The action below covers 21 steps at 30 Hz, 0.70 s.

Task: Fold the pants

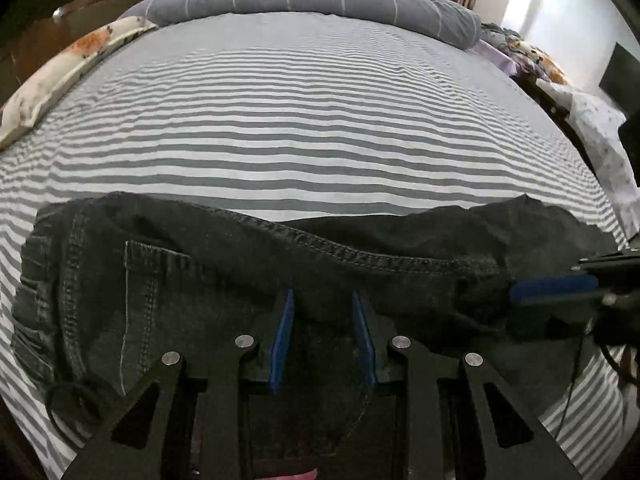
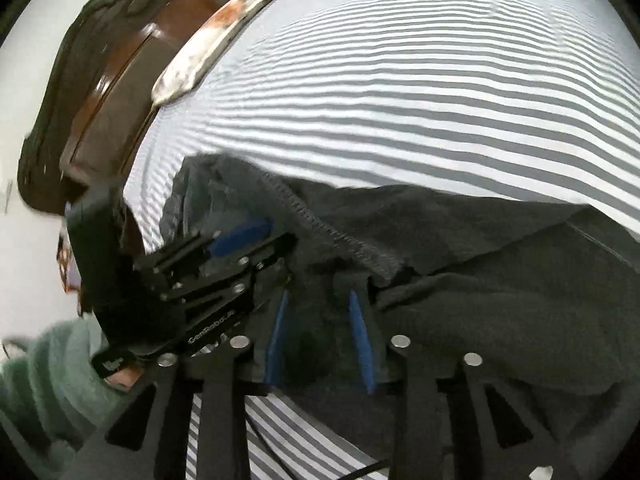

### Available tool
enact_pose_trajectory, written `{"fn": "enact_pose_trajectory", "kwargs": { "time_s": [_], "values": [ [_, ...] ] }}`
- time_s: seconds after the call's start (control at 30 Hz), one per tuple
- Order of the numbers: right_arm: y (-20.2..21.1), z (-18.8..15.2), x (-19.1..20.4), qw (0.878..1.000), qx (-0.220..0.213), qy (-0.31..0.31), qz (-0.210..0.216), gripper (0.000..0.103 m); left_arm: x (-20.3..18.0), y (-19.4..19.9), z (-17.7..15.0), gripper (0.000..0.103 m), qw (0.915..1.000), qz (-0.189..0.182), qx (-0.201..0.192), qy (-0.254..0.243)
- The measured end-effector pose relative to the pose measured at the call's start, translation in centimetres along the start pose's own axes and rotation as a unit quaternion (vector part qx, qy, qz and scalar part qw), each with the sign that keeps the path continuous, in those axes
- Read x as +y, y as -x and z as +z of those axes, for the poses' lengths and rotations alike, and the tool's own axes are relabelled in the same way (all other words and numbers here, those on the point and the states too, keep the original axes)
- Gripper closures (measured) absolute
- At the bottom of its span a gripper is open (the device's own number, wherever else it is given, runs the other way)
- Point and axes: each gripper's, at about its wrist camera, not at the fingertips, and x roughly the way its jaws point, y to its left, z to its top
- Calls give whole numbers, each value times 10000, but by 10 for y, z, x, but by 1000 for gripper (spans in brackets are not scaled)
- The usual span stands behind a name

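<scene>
Dark grey jeans (image 1: pixel 208 280) lie across the near part of a grey-and-white striped bed (image 1: pixel 304 128), waistband and back pocket to the left. My left gripper (image 1: pixel 323 300) hovers over the jeans' seat with its blue-padded jaws apart and denim between them. My right gripper (image 2: pixel 318 300) is at the crotch seam, jaws apart with dark fabric bunched between them; it also shows at the right edge of the left wrist view (image 1: pixel 552 288). The left gripper shows in the right wrist view (image 2: pixel 240 240), lying on the jeans (image 2: pixel 500 300).
A striped bolster (image 1: pixel 320 0) lies along the far edge of the bed. A floral pillow (image 1: pixel 68 76) sits at the left edge by a brown wooden headboard (image 2: pixel 120 72). More bedding is piled at the far right (image 1: pixel 592 132). A green sleeve (image 2: pixel 44 380) is at lower left.
</scene>
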Motion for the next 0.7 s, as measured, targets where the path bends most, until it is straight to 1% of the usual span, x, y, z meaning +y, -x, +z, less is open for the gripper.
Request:
{"fn": "enact_pose_trajectory", "kwargs": {
  "time_s": [0.03, 0.07, 0.1, 0.17, 0.3, 0.4, 0.5, 0.53, 0.6, 0.67, 0.7],
  "values": [
    [5, 2, -6, 9999, -85, -145, 7, 72, -1, 1, -1, 72, 10000, -1, -3, 4],
    [7, 3, -11, 9996, -144, -262, 2, 67, -1, 1, -1, 72, 10000, 2, -7, -1],
    [8, 5, -17, 9990, -175, -402, -33, 67, -1, 0, -2, 72, 10000, 12, -12, -14],
    [4, 9, -26, 9982, -75, -576, -152, 67, 0, -1, 0, 72, 10000, 10, -19, -15],
    [-8, 6, -38, 9965, 137, -823, 64, 67, 1, 0, 1, 72, 10000, -23, -19, 25],
    [-16, 6, -39, 9955, 161, -901, 236, 67, 2, 0, 1, 72, 10000, -22, -26, 29],
    [-23, 12, -38, 9953, 155, -926, 237, 67, 2, 0, 1, 72, 10000, -25, -30, 44],
    [-24, 13, -39, 9949, 142, -970, 240, 69, 2, 0, 2, 72, 10000, -28, -34, 48],
    [-21, 17, -43, 9943, 94, -1037, 245, 78, 3, 0, 2, 72, 10000, -34, -44, 57],
    [-13, 22, -45, 9939, 67, -1048, 340, 80, 3, 0, 2, 72, 10000, -49, -49, 71],
    [-6, 25, -45, 9938, -16, -1050, 377, 80, 3, 1, 2, 72, 9999, -56, -51, 77]
  ]
}}
